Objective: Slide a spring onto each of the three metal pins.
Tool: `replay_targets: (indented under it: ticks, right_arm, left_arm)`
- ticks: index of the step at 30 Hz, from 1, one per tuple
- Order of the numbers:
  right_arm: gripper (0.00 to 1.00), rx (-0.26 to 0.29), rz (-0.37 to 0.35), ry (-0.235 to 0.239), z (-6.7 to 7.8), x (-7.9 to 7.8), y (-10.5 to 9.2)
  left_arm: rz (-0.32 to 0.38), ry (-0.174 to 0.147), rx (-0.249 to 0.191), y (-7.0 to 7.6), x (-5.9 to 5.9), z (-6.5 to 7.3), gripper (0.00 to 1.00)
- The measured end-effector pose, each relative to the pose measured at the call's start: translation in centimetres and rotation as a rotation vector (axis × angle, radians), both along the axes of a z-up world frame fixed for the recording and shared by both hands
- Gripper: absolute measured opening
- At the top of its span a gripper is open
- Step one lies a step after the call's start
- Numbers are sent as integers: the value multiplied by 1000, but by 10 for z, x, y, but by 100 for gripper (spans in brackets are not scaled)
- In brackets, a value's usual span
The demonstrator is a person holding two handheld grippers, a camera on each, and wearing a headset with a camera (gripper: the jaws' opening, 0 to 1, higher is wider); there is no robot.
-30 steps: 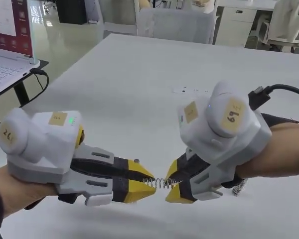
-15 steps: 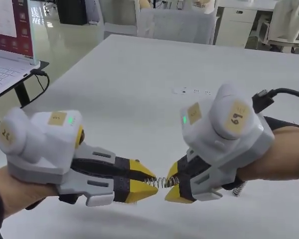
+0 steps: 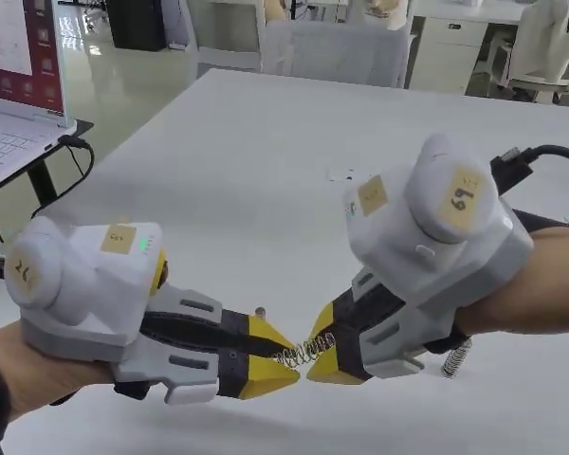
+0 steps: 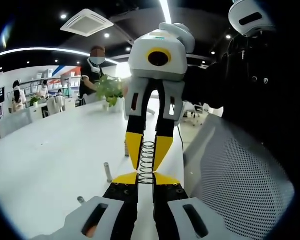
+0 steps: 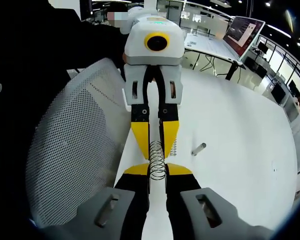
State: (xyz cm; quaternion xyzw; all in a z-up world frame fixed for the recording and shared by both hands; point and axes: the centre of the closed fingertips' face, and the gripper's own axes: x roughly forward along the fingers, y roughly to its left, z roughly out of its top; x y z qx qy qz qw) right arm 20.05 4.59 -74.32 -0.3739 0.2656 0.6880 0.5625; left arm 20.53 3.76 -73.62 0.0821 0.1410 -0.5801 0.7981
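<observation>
Your left gripper (image 3: 266, 365) and right gripper (image 3: 321, 354) are each closed narrow on one end of the spring (image 3: 300, 353). They hold it tip to tip above the worktop (image 3: 266, 171), close to its near edge. The left gripper view shows upright pins (image 4: 107, 171) standing on the worktop. The head view shows a second spring (image 3: 455, 358) lying beside the right gripper.
</observation>
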Motion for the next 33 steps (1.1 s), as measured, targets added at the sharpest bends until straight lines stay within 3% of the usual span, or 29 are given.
replay_targets:
  ticks: [11, 33]
  right_arm:
    - [9, 9, 20, -3, 7, -7, 7]
    - [9, -24, 34, -5, 7, -10, 10]
  left_arm:
    - [-16, 3, 12, -2, -2, -4, 2]
    - [-19, 15, 18, -4, -3, -6, 3]
